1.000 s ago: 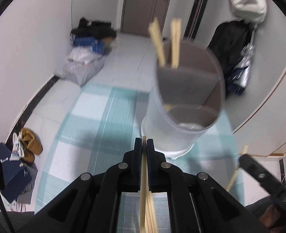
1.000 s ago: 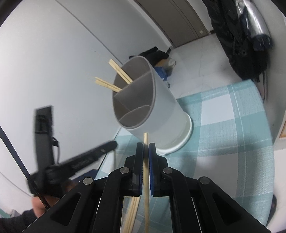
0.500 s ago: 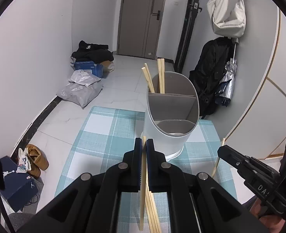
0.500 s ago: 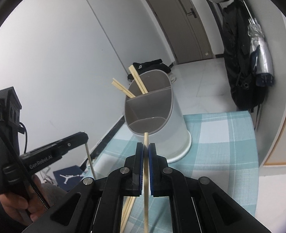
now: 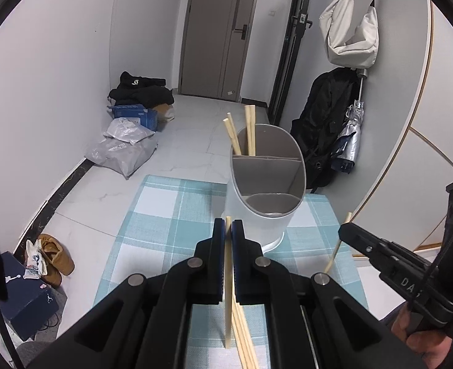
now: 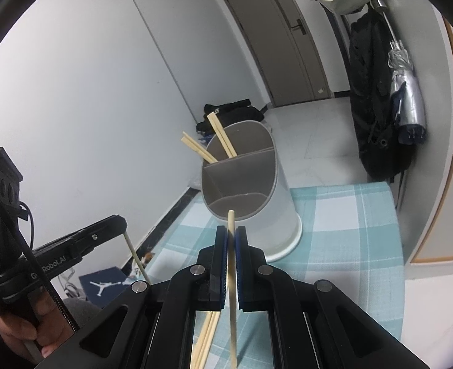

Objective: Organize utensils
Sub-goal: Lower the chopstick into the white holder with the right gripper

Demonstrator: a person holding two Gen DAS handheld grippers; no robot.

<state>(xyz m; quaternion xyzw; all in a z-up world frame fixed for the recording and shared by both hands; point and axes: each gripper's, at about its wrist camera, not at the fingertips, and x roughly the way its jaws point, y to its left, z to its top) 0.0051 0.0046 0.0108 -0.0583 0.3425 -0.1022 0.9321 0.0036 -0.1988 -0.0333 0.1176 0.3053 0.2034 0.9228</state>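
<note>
**Both claws grip a chopstick before the utensil holder**

The left claw (image 5: pixel 229 226) is clenched on a single wooden chopstick (image 5: pixel 228 279), which runs upright between its blue pads. The right claw (image 6: pixel 232 233) is likewise clamped on its own chopstick (image 6: pixel 232 276), whose tip pokes out just above the fingers. Both point toward the white utensil holder (image 5: pixel 251 215), an oval tub with grey dividers standing on the desk's teal checked cloth (image 5: pixel 165 215). Two chopsticks (image 5: pixel 242 135) already lean in the holder's far compartment; the middle and near compartments show nothing inside. More loose chopsticks (image 5: pixel 242 332) lie on the cloth beneath the left claw. Neither held chopstick touches the holder.
</note>
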